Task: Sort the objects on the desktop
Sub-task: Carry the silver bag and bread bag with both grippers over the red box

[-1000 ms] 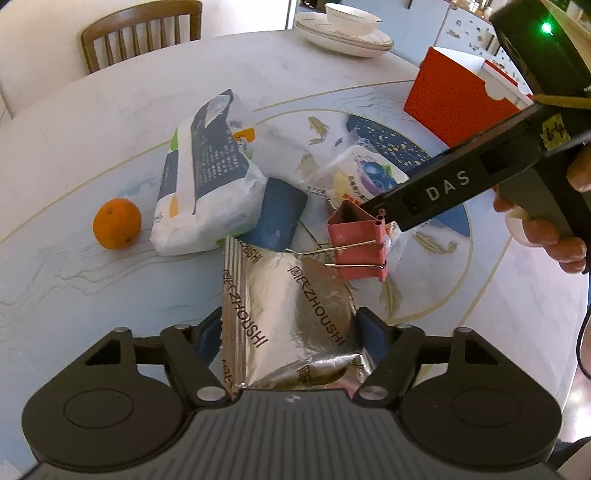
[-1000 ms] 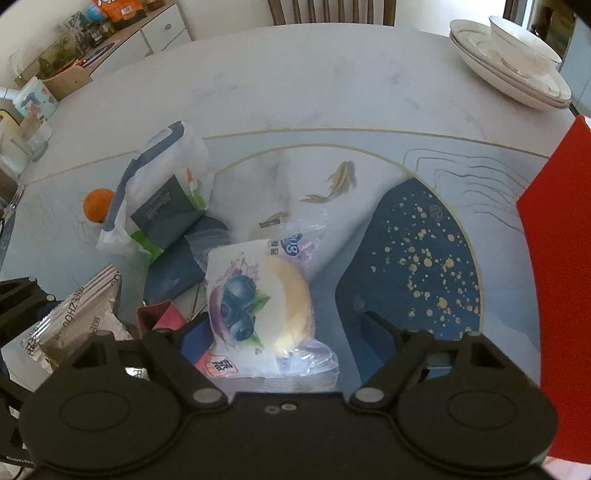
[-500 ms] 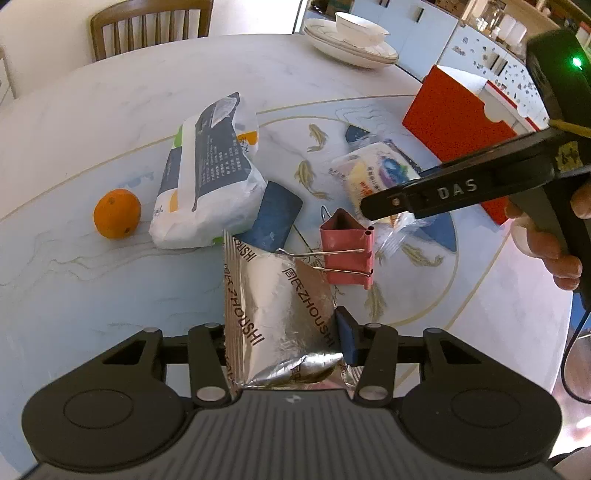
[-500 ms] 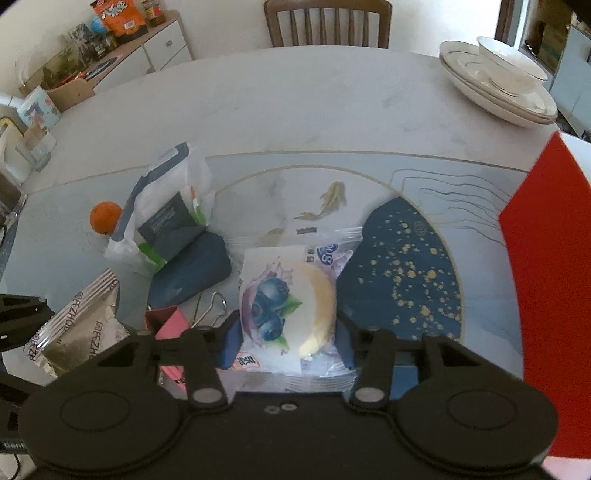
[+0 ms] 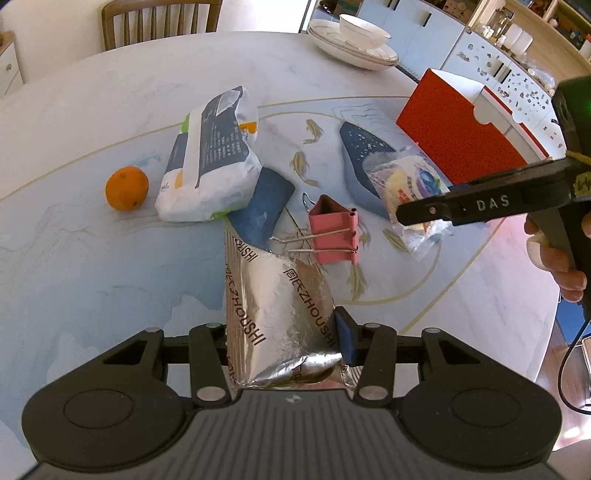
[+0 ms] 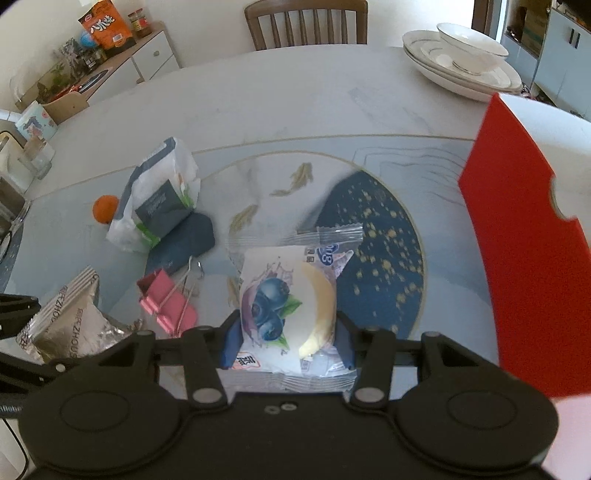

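Note:
My left gripper (image 5: pixel 282 336) is shut on the near end of a silver foil snack packet (image 5: pixel 273 306), whose far end points toward a pink binder clip (image 5: pixel 332 232). My right gripper (image 6: pixel 288 343) is shut on a clear-wrapped blueberry pastry packet (image 6: pixel 288 295) and holds it just above the table. In the left wrist view that pastry packet (image 5: pixel 410 184) hangs from the right gripper's finger (image 5: pixel 480 205), in front of the red box (image 5: pixel 454 133). The right wrist view shows the foil packet (image 6: pixel 70 325) at lower left, with the binder clip (image 6: pixel 166 302) beside it.
An orange (image 5: pixel 126 187), a white-and-grey bag (image 5: pixel 210 155) and a dark blue case (image 5: pixel 262 206) lie left of centre. The open red box (image 6: pixel 524 258) stands at the right. Stacked plates with a bowl (image 5: pixel 354 48) sit at the far edge, and a chair (image 5: pixel 159 18) stands behind the table.
Both grippers went from wide open to shut, the left on the foil packet and the right on the pastry packet. The right one has lifted its packet and carried it rightward toward the red box.

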The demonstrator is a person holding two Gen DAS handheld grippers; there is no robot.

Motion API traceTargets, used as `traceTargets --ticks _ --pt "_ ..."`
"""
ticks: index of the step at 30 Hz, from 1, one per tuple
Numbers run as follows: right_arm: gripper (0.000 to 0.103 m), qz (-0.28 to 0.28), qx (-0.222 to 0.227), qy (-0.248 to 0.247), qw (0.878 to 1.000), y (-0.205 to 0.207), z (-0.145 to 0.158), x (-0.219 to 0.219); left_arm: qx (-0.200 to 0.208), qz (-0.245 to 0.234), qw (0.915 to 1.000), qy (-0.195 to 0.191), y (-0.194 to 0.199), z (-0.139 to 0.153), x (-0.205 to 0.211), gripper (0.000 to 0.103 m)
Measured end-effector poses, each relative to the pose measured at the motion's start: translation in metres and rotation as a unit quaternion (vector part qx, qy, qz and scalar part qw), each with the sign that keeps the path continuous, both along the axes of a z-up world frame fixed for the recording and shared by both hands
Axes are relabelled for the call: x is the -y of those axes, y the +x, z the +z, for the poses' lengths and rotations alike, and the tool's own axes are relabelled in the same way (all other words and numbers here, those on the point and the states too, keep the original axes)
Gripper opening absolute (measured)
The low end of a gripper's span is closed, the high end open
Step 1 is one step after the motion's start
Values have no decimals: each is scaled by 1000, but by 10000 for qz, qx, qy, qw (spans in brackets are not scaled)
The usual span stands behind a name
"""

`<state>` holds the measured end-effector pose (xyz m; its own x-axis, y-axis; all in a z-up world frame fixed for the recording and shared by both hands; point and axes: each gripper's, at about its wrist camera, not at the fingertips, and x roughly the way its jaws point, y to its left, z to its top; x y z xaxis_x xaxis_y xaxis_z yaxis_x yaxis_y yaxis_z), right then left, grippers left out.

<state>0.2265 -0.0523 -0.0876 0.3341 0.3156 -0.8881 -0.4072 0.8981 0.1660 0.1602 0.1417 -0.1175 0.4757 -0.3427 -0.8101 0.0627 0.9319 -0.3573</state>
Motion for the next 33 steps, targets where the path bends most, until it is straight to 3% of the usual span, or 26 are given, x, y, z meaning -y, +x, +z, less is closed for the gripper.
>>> traceTargets --ticks 15,33 --pt "49 -64 59 146 9999 -40 27 40 245 6 9995 -221 -15 34 24 46" --pt "49 -365 370 248 9983 -47 77 123 694 -357 9961 -408 17 81 92 46"
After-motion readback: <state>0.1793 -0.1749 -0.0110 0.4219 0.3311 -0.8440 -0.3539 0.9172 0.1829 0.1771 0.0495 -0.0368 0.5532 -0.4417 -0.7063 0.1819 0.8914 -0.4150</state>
